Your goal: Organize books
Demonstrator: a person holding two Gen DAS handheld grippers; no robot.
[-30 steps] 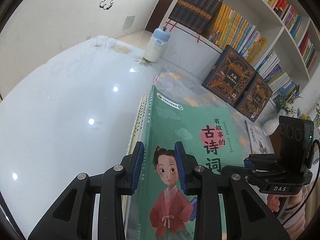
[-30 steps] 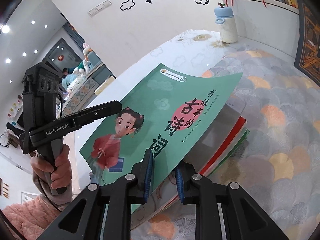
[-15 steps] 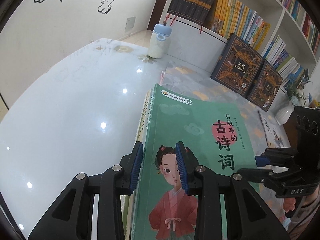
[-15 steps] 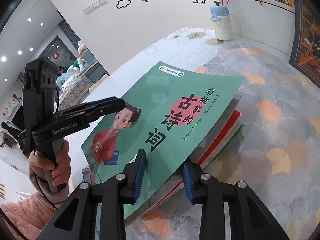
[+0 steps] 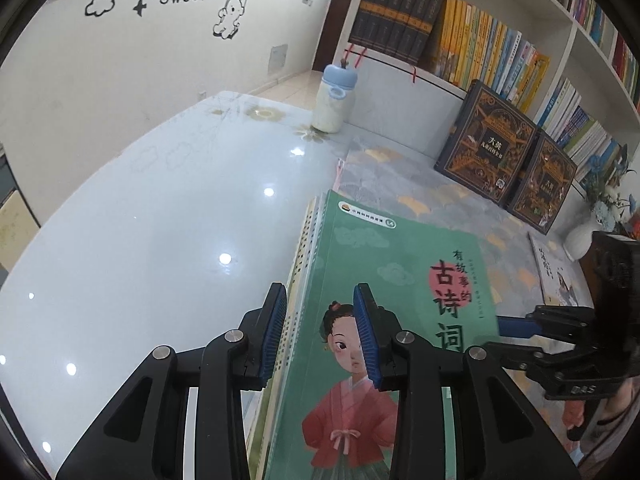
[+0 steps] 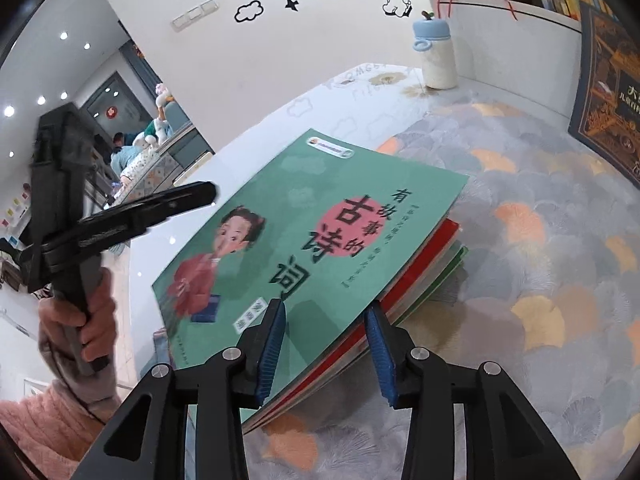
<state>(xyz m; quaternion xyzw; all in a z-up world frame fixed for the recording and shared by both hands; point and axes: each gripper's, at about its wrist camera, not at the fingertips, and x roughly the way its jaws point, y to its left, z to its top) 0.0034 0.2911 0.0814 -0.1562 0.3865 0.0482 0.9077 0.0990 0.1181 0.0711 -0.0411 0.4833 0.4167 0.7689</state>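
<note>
Both sets of jaws stand wider than a second ago, and the stack of books (image 6: 424, 264) that was propped up then now lies lower on the patterned mat (image 6: 560, 280). The right hand-held gripper (image 6: 326, 340) is opening: its blue pads straddle the near corner of the stack with a gap on each side, so nothing is pinched. The left hand-held gripper (image 5: 320, 336) is also opening, at a narrow spread; the spine edge of the stack sits between its pads, and whether they press on it I cannot tell.

The green book (image 5: 400, 320) with a girl in a red robe on its cover tops the stack; below it red, white and green edges fan out, too many and too thin to count. The stack lies at the left border of the mat, its spine side reaching over the glossy white tabletop (image 5: 160, 240).

The bookshelf (image 5: 568, 28) holds rows of upright books: dark volumes at the left, yellow ones beside them, mixed colours further along. Two dark ornate boxed books (image 5: 504, 148) lean against it. One white bottle (image 5: 334, 96) with a blue lid stands at the far end of the tabletop, and one thin book (image 5: 556, 276) lies flat at the right of the mat.

Left of the stack the tabletop is bare; on the mat, open room lies between the stack and the boxed books.
</note>
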